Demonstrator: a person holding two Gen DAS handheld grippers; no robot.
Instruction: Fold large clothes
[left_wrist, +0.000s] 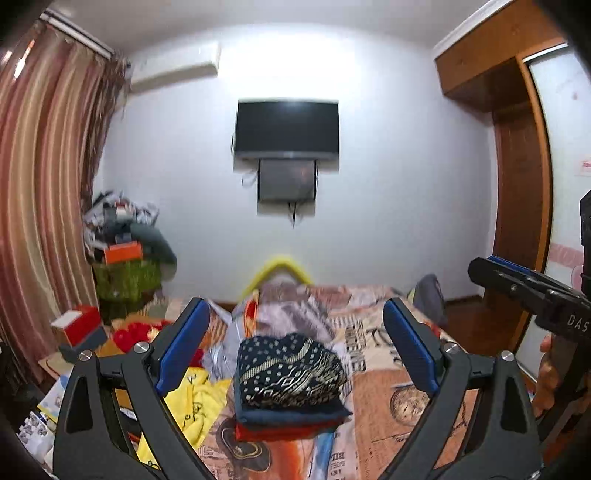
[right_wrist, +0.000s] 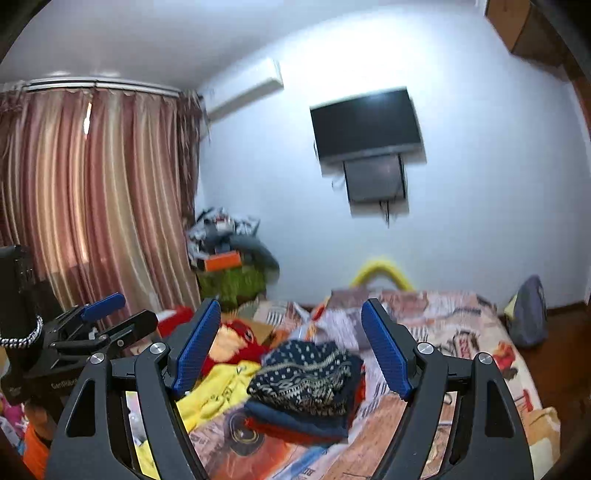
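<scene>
Folded clothes (left_wrist: 291, 373), a dark patterned piece topping blue and red ones, sit stacked mid-bed on the printed bedsheet (left_wrist: 399, 398), directly ahead of both my grippers. My left gripper (left_wrist: 295, 347) stands spread wide with nothing between its blue pads; my right gripper (right_wrist: 291, 347) is likewise released and empty, both aimed nearly level toward the wall-mounted TV (left_wrist: 287, 127). A loose yellow garment (left_wrist: 192, 398) lies crumpled just left of the stack, touching or nearly touching its base, with red fabric (right_wrist: 240, 336) beyond it. My worry: reaching for the yellow piece, a finger could snag the stack's edge and drag the top layer off, undoing finished folds. The two tools also sit close side by side, so a hurried swing could knock them together. Motion blur suggests I'm moving fast; that heightens both risks.
</scene>
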